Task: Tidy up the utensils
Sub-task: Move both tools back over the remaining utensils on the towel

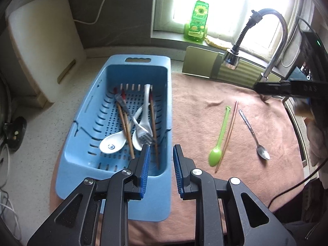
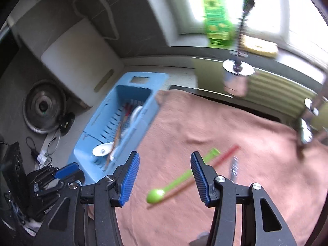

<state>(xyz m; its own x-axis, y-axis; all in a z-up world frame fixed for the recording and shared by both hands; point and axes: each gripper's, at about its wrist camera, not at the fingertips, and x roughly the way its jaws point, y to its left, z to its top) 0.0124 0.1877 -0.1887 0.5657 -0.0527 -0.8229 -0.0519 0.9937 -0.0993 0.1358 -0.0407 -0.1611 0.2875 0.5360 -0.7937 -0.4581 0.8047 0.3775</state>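
Seemingly, green spoon (image 2: pixel 155 195) lies below right tongs (image 2: pixel 165 177) (parted, empty); left tongs (image 1: pixel 161 161) narrow, empty.

Utensils (image 1: pixel 131 123) in basket (image 1: pixel 92 110), three outside

Kitchen corner in daylight. A bright window (image 1: pixel 231 10) above a grey sill (image 1: pixel 174 38) lights the scene; a green bottle (image 1: pixel 197 18) stands on the sill. A chrome gooseneck faucet (image 1: pixel 274 39) arches before the window. Dark grey wall panels (image 1: pixel 114 14) meet a speckled pale surface (image 1: pixel 41 143), partly covered by a pink cloth (image 1: pixel 205 94). A white board (image 1: pixel 43 47) leans against the wall at left.
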